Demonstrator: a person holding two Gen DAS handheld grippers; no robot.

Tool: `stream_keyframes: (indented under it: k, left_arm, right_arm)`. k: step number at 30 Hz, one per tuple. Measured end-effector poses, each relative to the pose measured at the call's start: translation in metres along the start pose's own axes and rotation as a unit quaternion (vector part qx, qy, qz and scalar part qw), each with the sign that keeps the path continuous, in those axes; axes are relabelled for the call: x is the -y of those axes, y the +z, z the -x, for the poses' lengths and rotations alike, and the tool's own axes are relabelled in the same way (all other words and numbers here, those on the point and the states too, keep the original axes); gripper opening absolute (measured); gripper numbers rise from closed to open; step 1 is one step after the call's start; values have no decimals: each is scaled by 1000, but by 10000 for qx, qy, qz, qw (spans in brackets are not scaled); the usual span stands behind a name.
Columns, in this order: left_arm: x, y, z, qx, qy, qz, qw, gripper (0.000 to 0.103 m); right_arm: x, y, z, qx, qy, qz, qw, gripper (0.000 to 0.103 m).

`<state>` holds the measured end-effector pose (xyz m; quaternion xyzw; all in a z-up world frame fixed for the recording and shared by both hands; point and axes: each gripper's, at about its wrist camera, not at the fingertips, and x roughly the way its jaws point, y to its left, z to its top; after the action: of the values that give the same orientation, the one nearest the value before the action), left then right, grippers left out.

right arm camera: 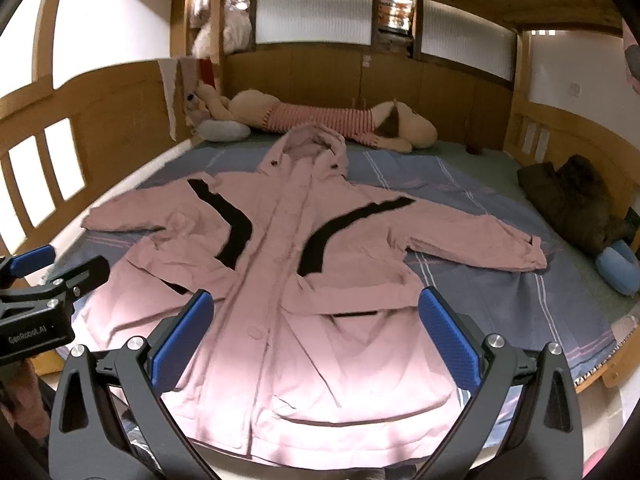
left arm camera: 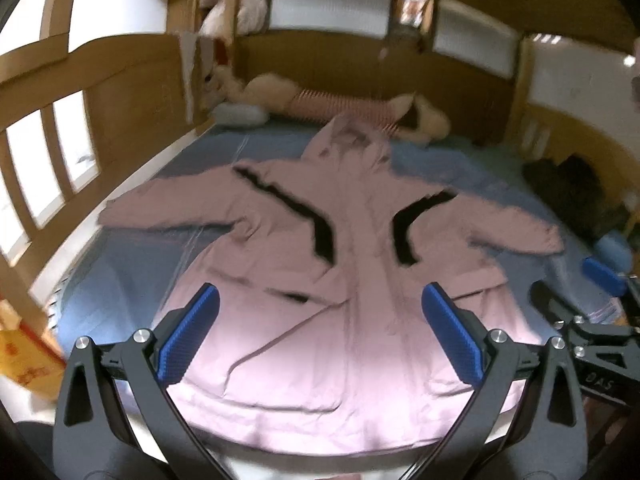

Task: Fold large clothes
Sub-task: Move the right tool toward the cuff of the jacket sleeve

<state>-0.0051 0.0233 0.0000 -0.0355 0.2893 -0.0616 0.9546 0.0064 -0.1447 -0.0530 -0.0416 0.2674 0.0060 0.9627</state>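
The long pink hooded coat with black chest panels (right arm camera: pixel 280 280) lies flat, front up, sleeves spread, on the blue-sheeted bed (right arm camera: pixel 500 216). Left hand-held gripper (left arm camera: pixel 320 336) and right hand-held gripper (right arm camera: pixel 316 336) hover above its hem, jaws wide apart, empty.

Coat (right arm camera: pixel 280 280) lies flat on the bed (right arm camera: pixel 500 216), right in front of me. Behind the coat, a plush toy (right arm camera: pixel 320 120). Right of the coat, bundled clothes (right arm camera: pixel 572 196).
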Motion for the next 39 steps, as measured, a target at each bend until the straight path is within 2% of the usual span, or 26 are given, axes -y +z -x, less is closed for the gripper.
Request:
stream_keyframes:
  k: [2, 3, 4, 5, 6, 8, 9, 11, 12, 13, 14, 16, 17, 18, 20, 21, 22, 23, 24, 25, 27, 29, 32, 34, 36, 39]
  left_arm:
    - [-8, -5, 3, 144, -424, 161, 9989, 101]
    - [-16, -9, 1, 87, -765, 381, 9963, 101]
    - [-23, -12, -6, -151, -943, 648, 9933, 101]
    - [-28, -15, -12, -421, -1074, 871, 9895, 101]
    - [-35, -19, -24, -963, -1286, 1129, 9805, 101]
    - [-37, -26, -40, -1857, -1328, 1132, 9670, 101]
    - [-36, -29, -43, -2108, -1425, 972, 9622, 101]
    - [-27, -29, -40, -2135, -1270, 328, 9681, 101]
    - [-20, -29, -40, -2217, -1201, -100, 9676, 101]
    - [-17, -31, -43, -2409, -1128, -274, 9636, 101]
    - [-16, -37, -47, -2661, -1115, -348, 9569, 101]
    - [-23, -51, -61, -3269, -1237, -115, 9369, 101]
    - [-29, -54, -63, -3421, -1380, 92, 9294, 101]
    - [-34, -50, -61, -3388, -1526, 254, 9281, 101]
    - [-43, -35, -51, -2885, -1783, 563, 9390, 101]
    - [-50, -26, -40, -2402, -1947, 783, 9478, 101]
    - [-58, -20, -34, -2028, -2162, 1057, 9492, 101]
    - [-67, -13, -30, -1709, -2370, 1436, 9455, 101]
    - [-72, -8, -30, -1578, -2359, 1611, 9453, 101]
    - [-72, -2, -32, -1616, -2311, 1580, 9463, 101]
    - [-65, 15, -45, -1914, -2018, 1180, 9532, 101]
    - [-59, 35, -61, -2045, -1444, 754, 9652, 101]
    - [-56, 61, -67, -1418, -997, 283, 9845, 101]
    - [-60, 72, -63, -865, -934, 235, 9916, 101]
    - [-59, 81, -59, -331, -828, 127, 9959, 101]
    - [-50, 81, -72, -194, -633, -152, 9977, 101]
  right_arm:
    - [2, 1, 2, -31, 129, -103, 9999, 102]
    - [4, 1, 0, -139, 154, -213, 9996, 102]
    - [8, 1, -4, -308, 193, -365, 9987, 102]
    - [17, -2, -13, -691, 478, -648, 9944, 102]
    - [23, -5, -19, -944, 707, -870, 9892, 102]
    - [43, -16, -30, -1331, 1020, -1595, 9729, 102]
    - [49, -20, -30, -1339, 1118, -1829, 9675, 102]
    - [56, -20, -25, -1243, 1162, -1966, 9656, 102]
    - [59, -19, -21, -1132, 1193, -2009, 9657, 102]
    - [64, -18, -17, -949, 1287, -2125, 9640, 102]
    - [68, -17, -14, -812, 1362, -2260, 9611, 102]
    - [78, -17, -11, -509, 1601, -2686, 9485, 102]
    - [80, -17, -8, -314, 1811, -2820, 9417, 102]
    - [81, -12, -4, -154, 1891, -2804, 9409, 102]
    - [71, 0, 3, 100, 1909, -2351, 9530, 102]
    - [64, 4, 0, -2, 1956, -2141, 9570, 102]
    - [59, 6, -4, -177, 2007, -2019, 9584, 102]
    - [53, 8, -12, -547, 1867, -1948, 9613, 102]
    - [51, 9, -19, -787, 1693, -1944, 9630, 102]
    - [52, 9, -25, -899, 1612, -1981, 9626, 102]
    - [60, 18, -31, -799, 1554, -2133, 9612, 102]
    - [68, 33, -33, -727, 1327, -2099, 9659, 102]
    - [75, 63, -32, -510, 956, -1901, 9758, 102]
    - [76, 84, -24, -100, 570, -1533, 9865, 102]
    - [76, 102, -14, 652, 276, -1056, 9919, 102]
    - [81, 103, -16, 1416, 204, -620, 9878, 102]
